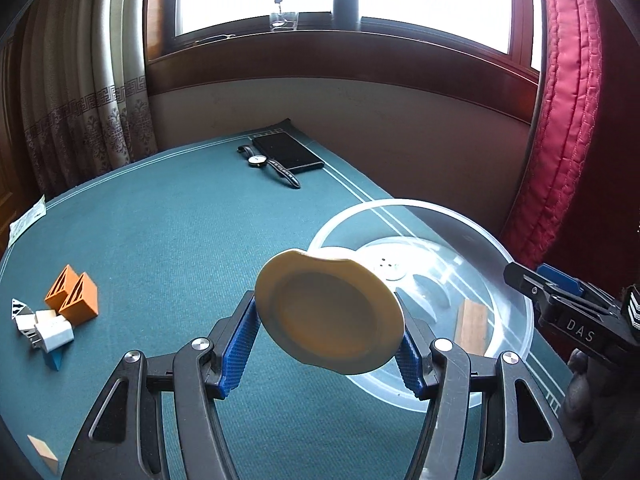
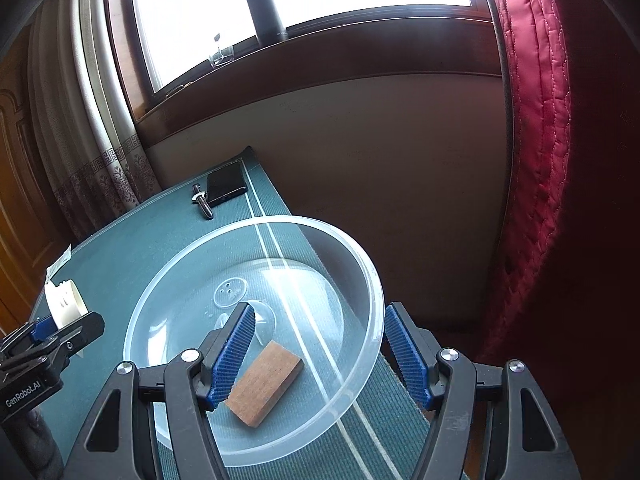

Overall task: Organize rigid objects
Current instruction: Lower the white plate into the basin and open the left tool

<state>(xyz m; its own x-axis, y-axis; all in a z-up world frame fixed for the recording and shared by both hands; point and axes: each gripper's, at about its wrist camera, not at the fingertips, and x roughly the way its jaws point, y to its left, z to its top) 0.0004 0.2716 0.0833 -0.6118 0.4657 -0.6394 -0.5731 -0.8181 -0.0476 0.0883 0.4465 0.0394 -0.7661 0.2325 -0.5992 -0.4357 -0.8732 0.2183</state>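
Gripping a cream round lid [image 1: 329, 312] between its blue pads, the left tool [image 1: 328, 344] holds it above the near rim of the clear bowl [image 1: 516, 304] on the green worktop [image 1: 168, 240]. The right tool [image 2: 316, 352] hangs open over the bowl, its jaws straddling the right rim, with a brown wooden block [image 2: 265, 388] lying inside. Orange blocks [image 1: 74, 298] and white pieces [image 1: 50, 330] sit clustered far left. A watch [image 1: 266, 164] and a black phone [image 1: 288, 152] lie together at the far edge.
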